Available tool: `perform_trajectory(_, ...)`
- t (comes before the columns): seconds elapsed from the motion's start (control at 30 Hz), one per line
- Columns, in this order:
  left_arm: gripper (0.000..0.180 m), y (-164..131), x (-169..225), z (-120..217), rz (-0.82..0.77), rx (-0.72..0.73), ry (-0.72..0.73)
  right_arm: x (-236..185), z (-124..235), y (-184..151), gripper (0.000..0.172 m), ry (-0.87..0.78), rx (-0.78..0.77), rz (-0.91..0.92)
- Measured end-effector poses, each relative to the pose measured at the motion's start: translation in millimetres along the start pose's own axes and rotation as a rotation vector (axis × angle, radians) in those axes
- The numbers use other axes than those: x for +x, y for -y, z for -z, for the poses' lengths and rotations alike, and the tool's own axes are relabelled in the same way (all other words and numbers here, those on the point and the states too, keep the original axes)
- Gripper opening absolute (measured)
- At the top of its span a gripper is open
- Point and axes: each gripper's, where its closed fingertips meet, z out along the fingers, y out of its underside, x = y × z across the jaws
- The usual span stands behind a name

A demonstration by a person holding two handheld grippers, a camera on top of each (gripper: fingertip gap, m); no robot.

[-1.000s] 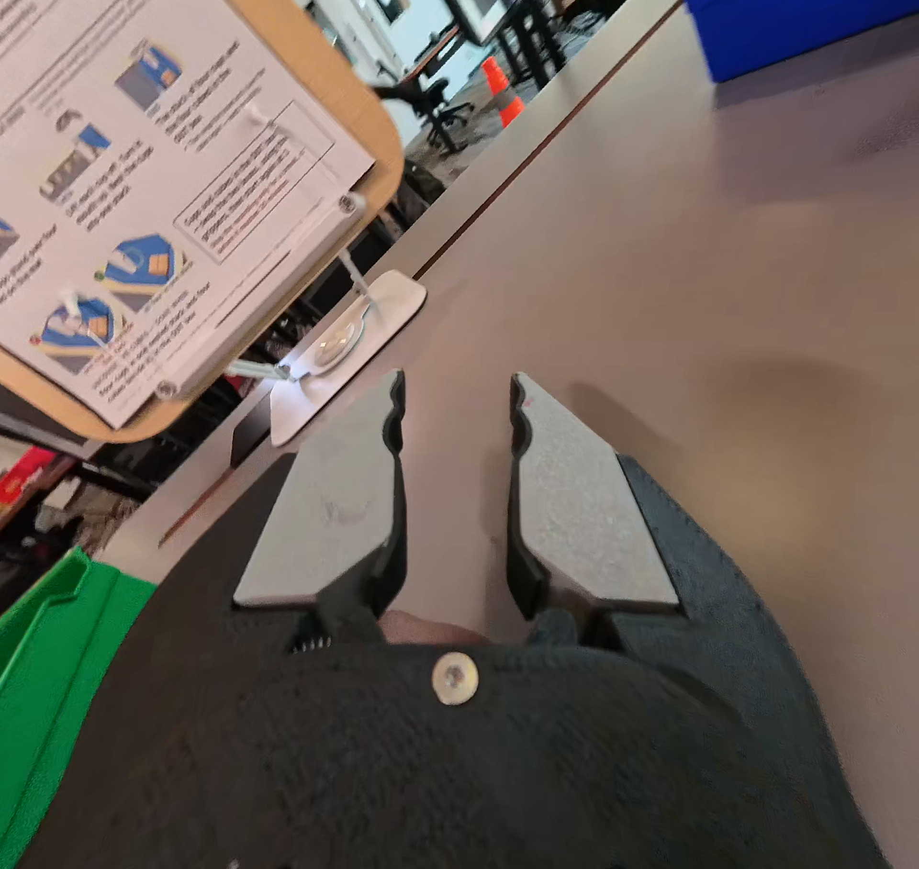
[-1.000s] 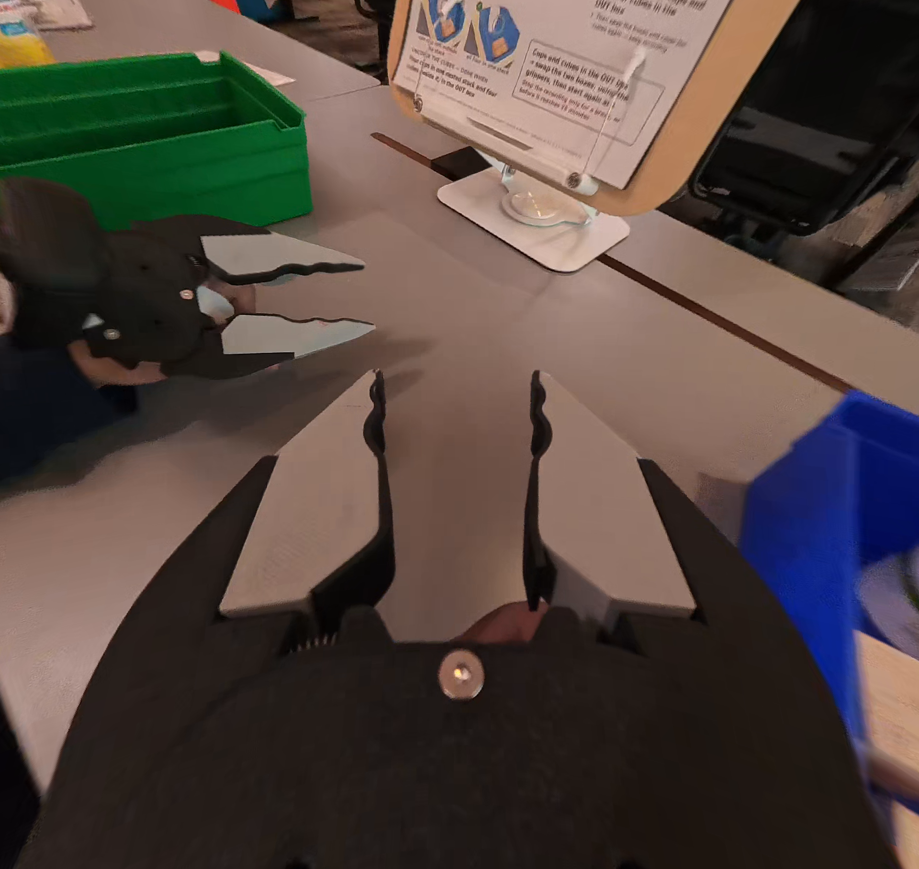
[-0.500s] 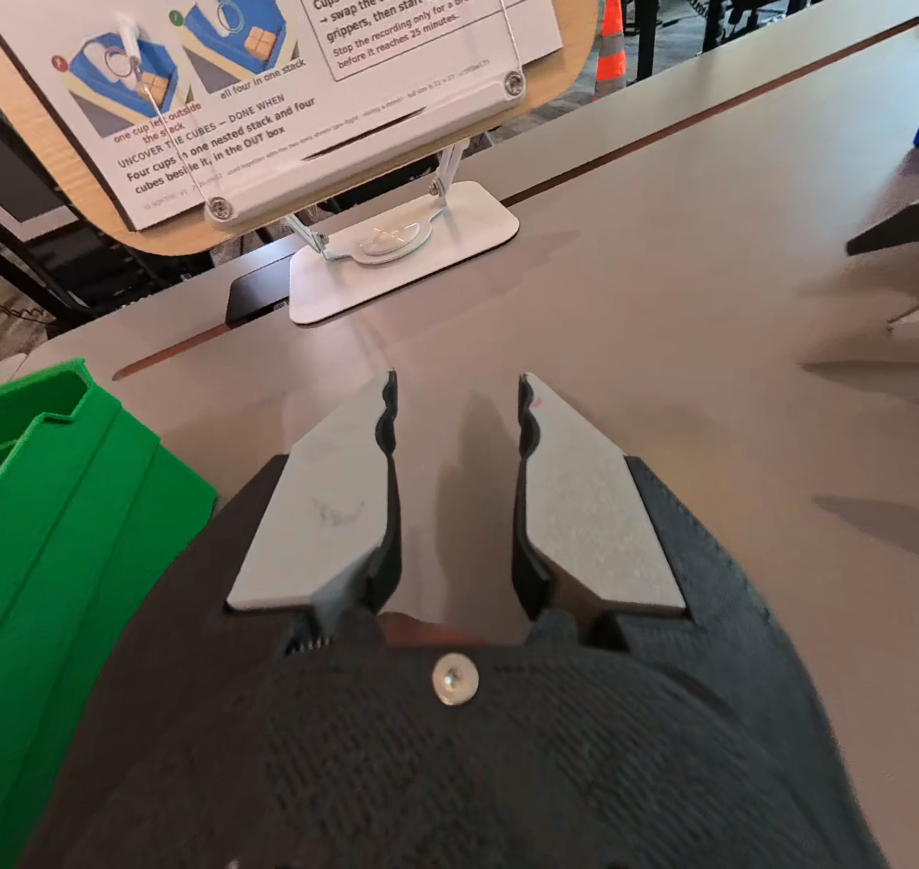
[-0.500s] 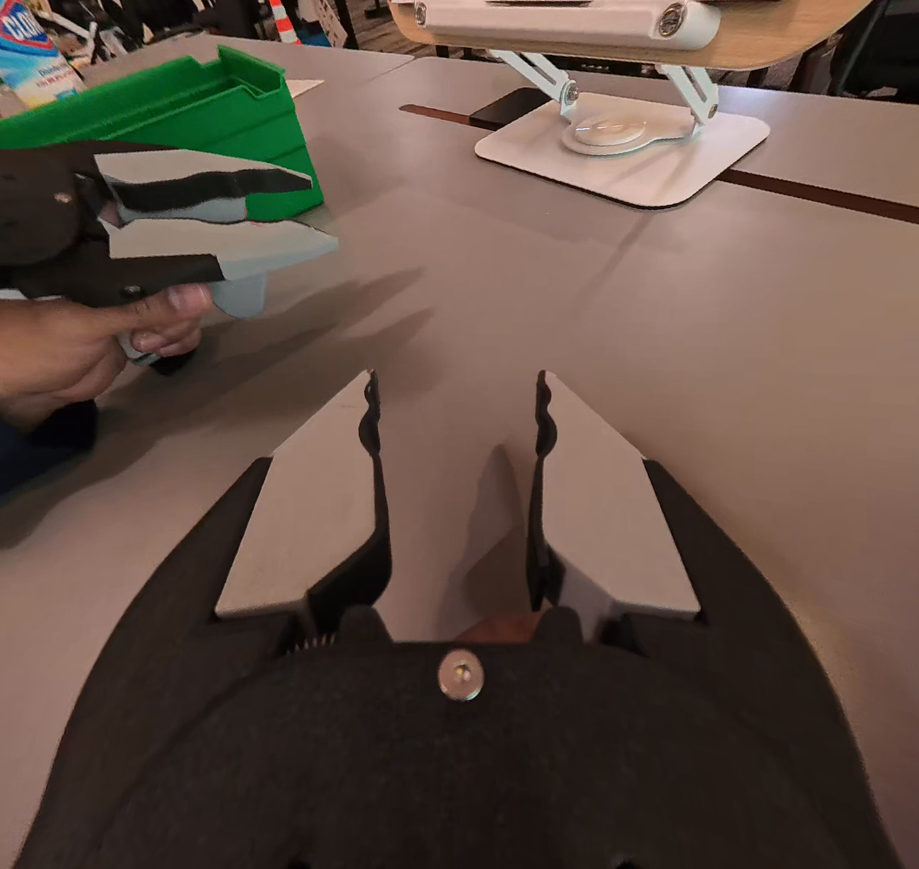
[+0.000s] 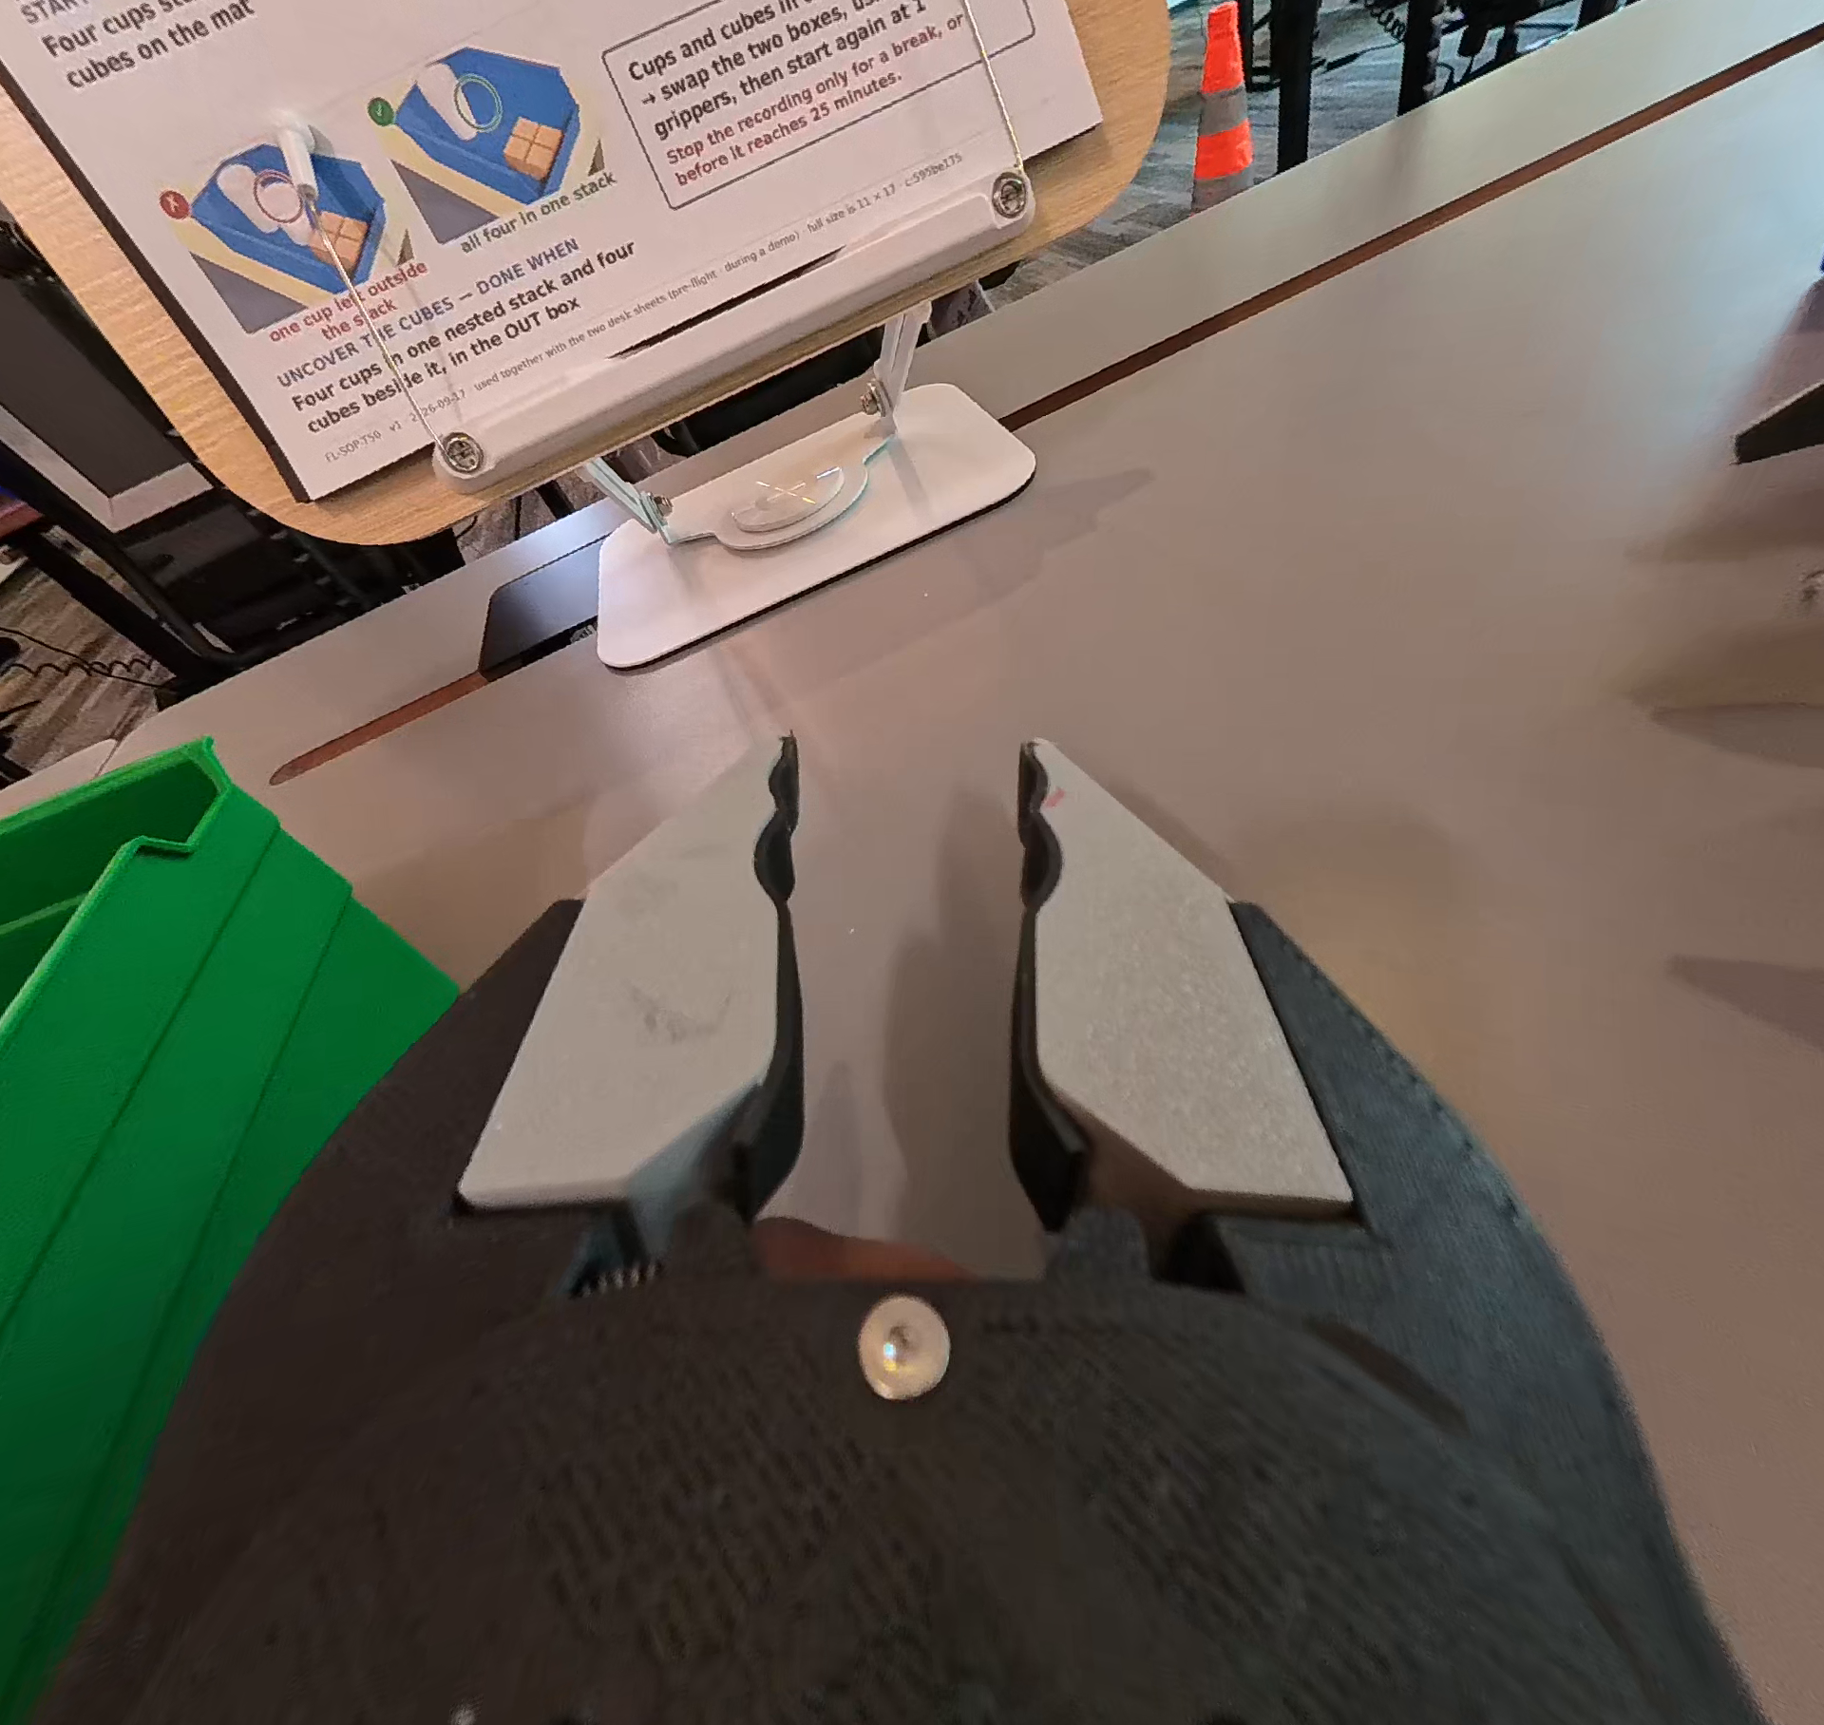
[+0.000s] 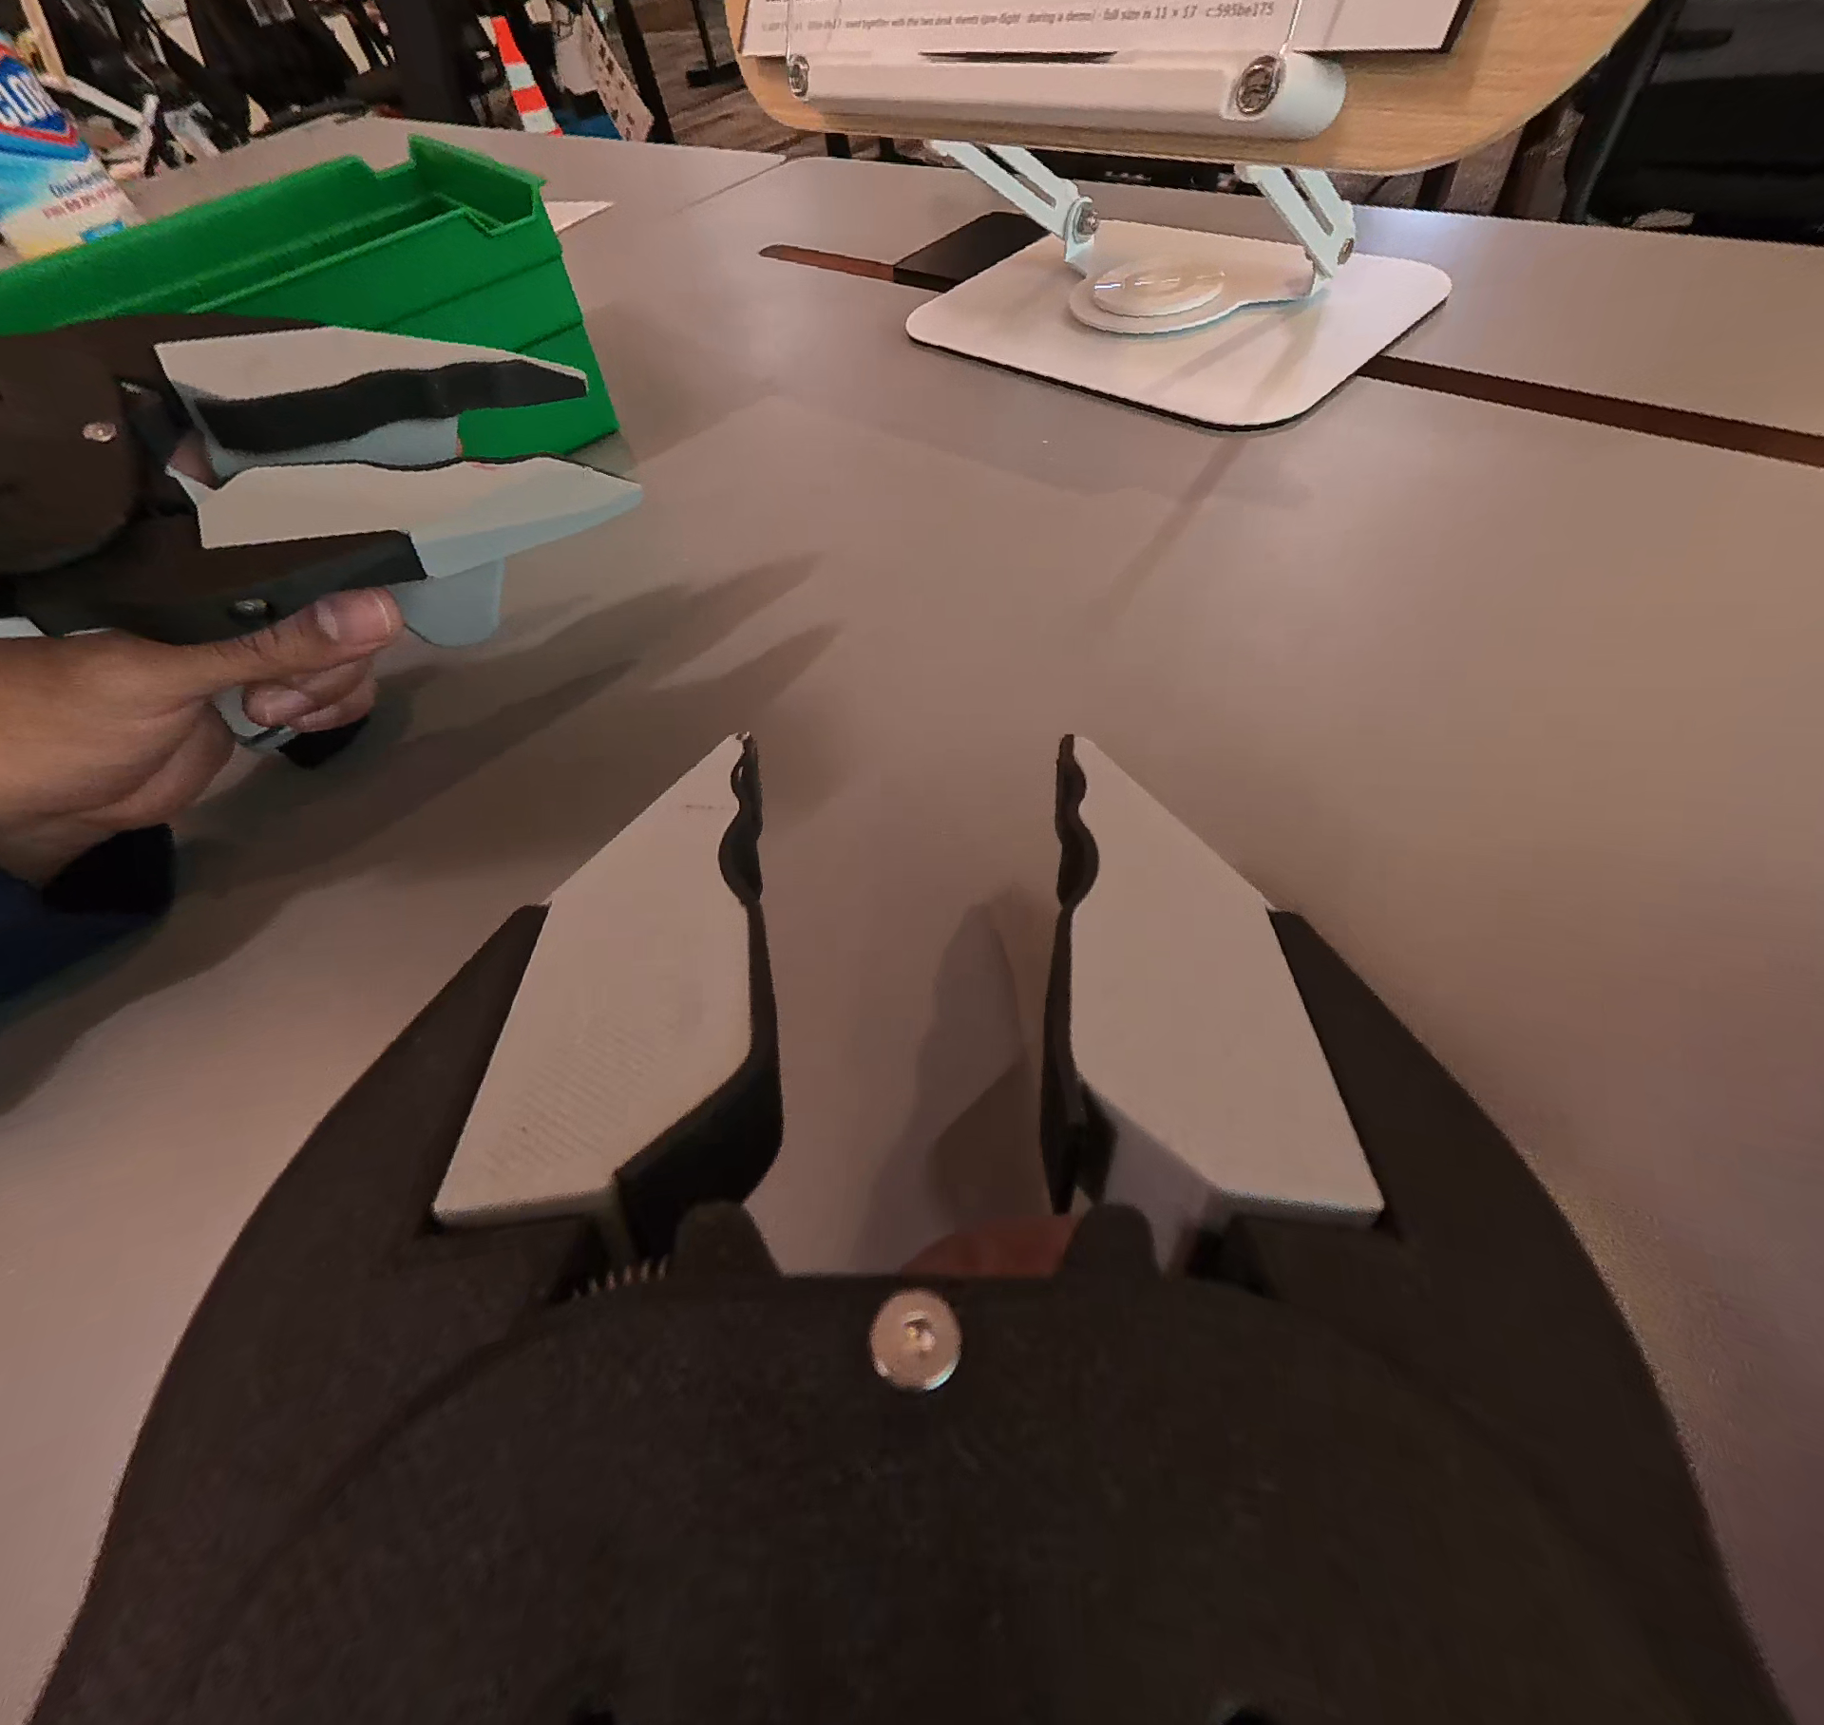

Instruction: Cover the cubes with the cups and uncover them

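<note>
Left wrist view: the left tool (image 5: 906,755) hangs open and bare over the grey worktop (image 5: 1382,691); the green bin (image 5: 148,987) is cut off at the left edge, and the instruction board (image 5: 553,148) runs off the top.

Right wrist view: the right tool (image 6: 903,750) is likewise open and bare. The hand (image 6: 148,710) gripping the other tool is cropped at the left edge. The bin's inside is mostly hidden; no cups or cubes show.

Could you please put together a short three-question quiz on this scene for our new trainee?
1. True or false: the left gripper has its jaws clamped on a cup.
2. What stands on the table directly ahead of both grippers? A) a blue bucket B) a document stand with an instruction sheet C) a stack of plates
3. What colour is the bin next to the left gripper?

Key
1. False: its jaws are apart with only bare table between them, like those of the right gripper.
2. B.
3. Green.
</note>
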Motion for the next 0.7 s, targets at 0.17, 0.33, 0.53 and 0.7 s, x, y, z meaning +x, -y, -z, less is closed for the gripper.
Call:
perform_trajectory(0.17,0.043,-0.7,0.1,-0.1,0.014,-0.005,-0.012,0.7,-0.5,-0.7,0.057,0.004,-0.005,-0.010)
perform_trajectory(0.33,0.043,-1.6,2.4,-1.0,0.002,-0.013,-0.020,-2.1,-1.8,-2.3,0.057,-0.001,-0.017,0.023)
perform_trajectory(0.53,0.043,-1.8,5.4,-1.2,-0.026,-0.016,-0.020,-2.0,-1.2,-2.0,0.057,-0.001,-0.013,0.024)
perform_trajectory(0.7,0.043,-2.2,5.2,-1.5,-0.028,-0.019,-0.017,-2.0,-0.7,-1.7,0.057,-0.003,-0.011,0.028)
